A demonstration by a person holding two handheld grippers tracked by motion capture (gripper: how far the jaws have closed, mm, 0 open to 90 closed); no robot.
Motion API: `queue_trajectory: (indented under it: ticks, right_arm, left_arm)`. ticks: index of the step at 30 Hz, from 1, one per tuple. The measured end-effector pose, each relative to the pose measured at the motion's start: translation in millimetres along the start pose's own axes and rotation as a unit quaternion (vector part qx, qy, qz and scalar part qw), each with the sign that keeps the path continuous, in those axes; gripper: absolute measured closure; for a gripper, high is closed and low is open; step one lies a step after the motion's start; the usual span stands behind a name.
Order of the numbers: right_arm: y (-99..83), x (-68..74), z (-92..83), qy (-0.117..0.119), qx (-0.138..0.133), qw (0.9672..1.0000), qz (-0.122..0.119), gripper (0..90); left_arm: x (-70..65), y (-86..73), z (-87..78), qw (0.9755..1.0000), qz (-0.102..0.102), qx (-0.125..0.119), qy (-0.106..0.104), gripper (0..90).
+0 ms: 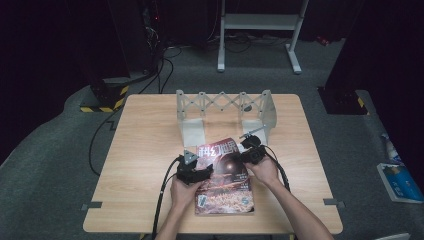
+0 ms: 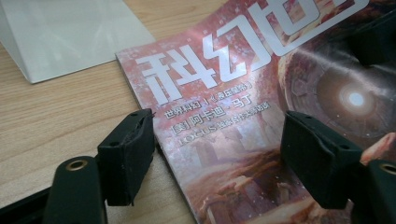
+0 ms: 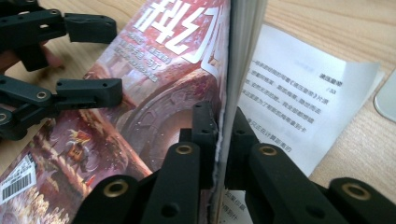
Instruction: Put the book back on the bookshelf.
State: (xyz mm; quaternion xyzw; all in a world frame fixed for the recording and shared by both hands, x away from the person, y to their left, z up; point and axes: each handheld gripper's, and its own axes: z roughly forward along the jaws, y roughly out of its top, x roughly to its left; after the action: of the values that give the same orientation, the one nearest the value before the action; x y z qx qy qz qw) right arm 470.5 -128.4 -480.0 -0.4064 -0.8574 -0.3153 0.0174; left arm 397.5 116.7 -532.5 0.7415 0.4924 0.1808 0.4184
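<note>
- Right gripper (image 3: pixel 218 135) is clenched on the magazine's (image 1: pixel 223 175) lifted edge at 3 o'clock; its long axis runs 12 to 6.
- Left gripper (image 2: pixel 217 154) is released, jaws straddling the spine edge at 9 o'clock.

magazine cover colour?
Reddish-brown cover on the magazine, with large white characters across the top and a glowing sphere; clearest in the left gripper view.

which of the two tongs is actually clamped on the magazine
The right tongs: shut on the magazine's lifted page edge. The left tongs stand open over its cover.
</note>
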Motion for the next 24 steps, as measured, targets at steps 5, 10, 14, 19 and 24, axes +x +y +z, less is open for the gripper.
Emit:
queue_trajectory:
  ticks: [5, 10, 14, 19, 24]
  right_arm:
    - [-2.2, 3.9, -6.0, 0.006, -0.015, 0.9995, -0.029, 87.2]
    - [-6.4, 7.7, -13.4, 0.016, -0.033, 0.9983, -0.046, 87.4]
    - [-8.3, 10.9, -19.3, 0.022, -0.045, 0.9968, -0.062, 87.5]
    - [-11.6, 15.2, -28.4, 0.035, -0.063, 0.9938, -0.084, 87.5]
    - [-14.1, 18.5, -34.5, 0.046, -0.078, 0.9909, -0.100, 87.5]
  left_arm:
    - [3.2, 0.1, -1.1, 0.9998, -0.009, 0.001, -0.017, 20.4]
    - [4.7, 0.3, -1.0, 0.9994, -0.014, 0.002, -0.031, 16.5]
    - [4.4, 0.0, -1.4, 0.9988, -0.018, 0.003, -0.046, 13.1]
    - [4.9, -0.1, -1.7, 0.9982, -0.019, 0.005, -0.056, 9.7]
    - [6.4, -0.1, -1.9, 0.9964, -0.030, 0.004, -0.080, 6.6]
